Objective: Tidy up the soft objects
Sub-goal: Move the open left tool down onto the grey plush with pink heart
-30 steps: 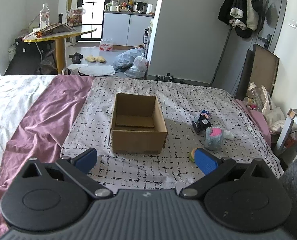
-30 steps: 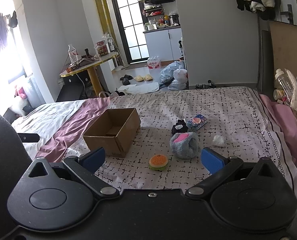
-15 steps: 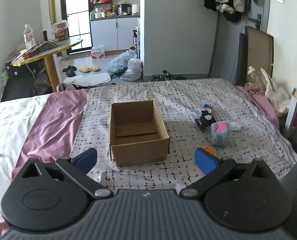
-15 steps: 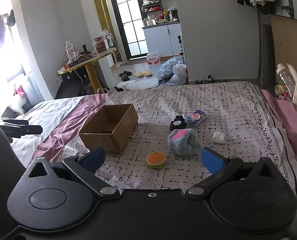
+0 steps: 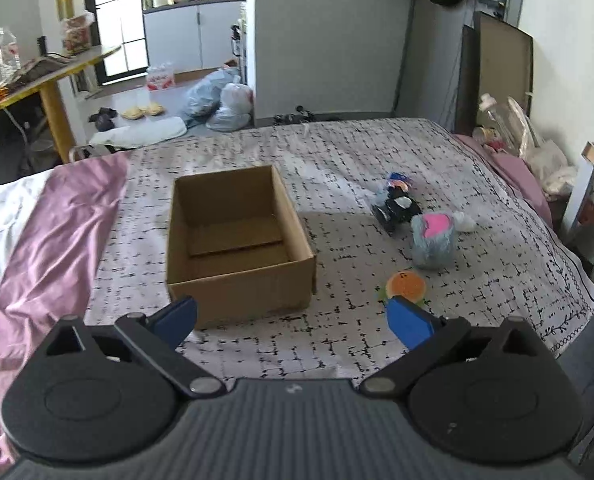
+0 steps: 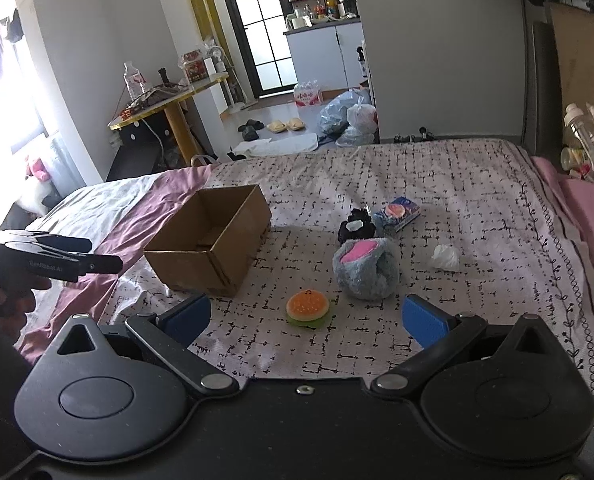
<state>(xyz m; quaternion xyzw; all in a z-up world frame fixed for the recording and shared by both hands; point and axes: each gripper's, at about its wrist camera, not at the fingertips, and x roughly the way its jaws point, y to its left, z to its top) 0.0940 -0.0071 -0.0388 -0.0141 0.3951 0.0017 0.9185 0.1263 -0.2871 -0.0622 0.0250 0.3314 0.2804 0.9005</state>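
An open, empty cardboard box stands on the patterned bedspread. To its right lie a burger-shaped squishy, a grey and pink plush, a black and white plush, a blue tissue pack and a crumpled white tissue. My left gripper is open, low in front of the box. My right gripper is open just short of the burger squishy. Neither holds anything.
The bed's pink sheet lies left of the box. Beyond the bed are a yellow round table, plastic bags and slippers on the floor. A brown board and bottles stand at the right edge.
The left gripper has tilted and moved closer, so the box and toys appear larger. The right gripper has edged forward towards the burger squishy. Both stay open.
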